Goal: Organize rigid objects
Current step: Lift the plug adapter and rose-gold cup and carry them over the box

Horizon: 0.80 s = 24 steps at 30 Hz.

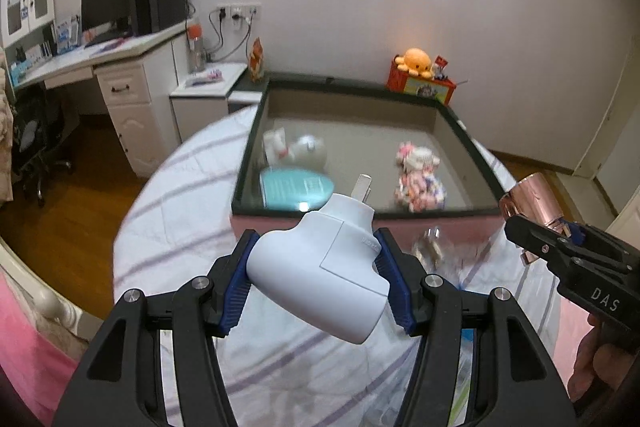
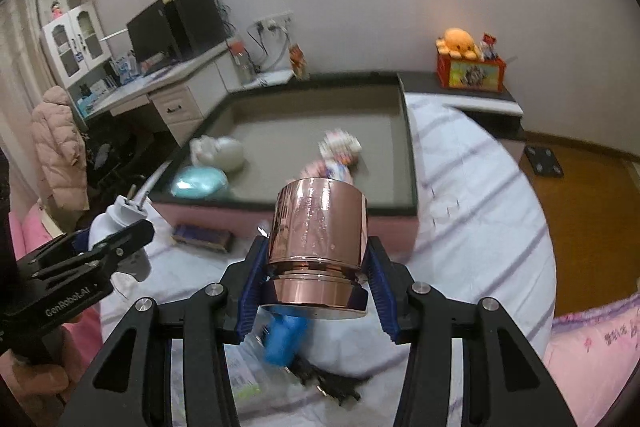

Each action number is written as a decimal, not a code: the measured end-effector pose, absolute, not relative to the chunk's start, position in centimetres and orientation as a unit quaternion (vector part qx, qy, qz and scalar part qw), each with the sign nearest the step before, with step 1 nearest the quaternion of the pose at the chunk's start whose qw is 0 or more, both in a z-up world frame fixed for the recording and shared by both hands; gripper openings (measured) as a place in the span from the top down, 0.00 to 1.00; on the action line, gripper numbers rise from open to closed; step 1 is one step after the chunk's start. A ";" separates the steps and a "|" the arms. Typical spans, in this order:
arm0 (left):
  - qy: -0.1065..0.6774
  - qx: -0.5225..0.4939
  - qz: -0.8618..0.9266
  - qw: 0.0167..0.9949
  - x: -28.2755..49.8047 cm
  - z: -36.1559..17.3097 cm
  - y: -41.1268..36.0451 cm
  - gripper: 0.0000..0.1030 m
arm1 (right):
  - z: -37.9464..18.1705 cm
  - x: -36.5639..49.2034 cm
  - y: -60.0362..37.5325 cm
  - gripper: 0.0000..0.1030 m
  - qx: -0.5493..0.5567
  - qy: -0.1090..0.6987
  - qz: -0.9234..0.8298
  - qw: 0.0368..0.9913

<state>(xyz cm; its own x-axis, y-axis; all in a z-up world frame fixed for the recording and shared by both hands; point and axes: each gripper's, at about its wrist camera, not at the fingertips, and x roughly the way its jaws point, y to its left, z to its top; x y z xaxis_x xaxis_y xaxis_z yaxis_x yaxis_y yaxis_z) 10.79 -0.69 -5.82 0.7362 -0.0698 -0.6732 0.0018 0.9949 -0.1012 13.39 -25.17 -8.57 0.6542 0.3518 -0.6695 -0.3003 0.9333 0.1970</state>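
My left gripper [image 1: 316, 281] is shut on a white plug-in device [image 1: 320, 267] with metal prongs, held above the striped bed cover. It also shows in the right wrist view [image 2: 116, 223]. My right gripper [image 2: 316, 291] is shut on a rose-gold metal cylinder [image 2: 318, 243], also seen in the left wrist view [image 1: 532, 203]. Ahead lies a shallow open box [image 1: 248, 155] with a dark rim and pink side [image 2: 224, 215]. It holds a teal oval item [image 1: 296, 189], a white round object [image 1: 308, 151] and a pink-white toy [image 1: 418, 171].
A dark rectangular item [image 2: 202, 237] lies on the bed before the box. A blue object [image 2: 284, 341] and black cable [image 2: 332, 383] lie under my right gripper. A small shiny item [image 1: 430, 245] sits by the box front. A desk [image 1: 100, 59] stands left.
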 end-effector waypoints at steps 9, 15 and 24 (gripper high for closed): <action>0.336 -0.041 -0.030 0.940 17.1 -2.7 -1.5 0.43 | -5.5 19.1 -23.5 0.53 0.023 0.349 0.193 0.917; 0.348 -0.037 -0.039 0.936 22.3 -3.9 -3.0 0.42 | -6.4 24.0 -23.1 0.53 0.018 0.368 0.187 0.910; 0.398 -0.029 -0.041 0.916 26.0 -8.4 -4.4 0.42 | -11.0 28.3 -23.1 0.53 0.011 0.423 0.175 0.889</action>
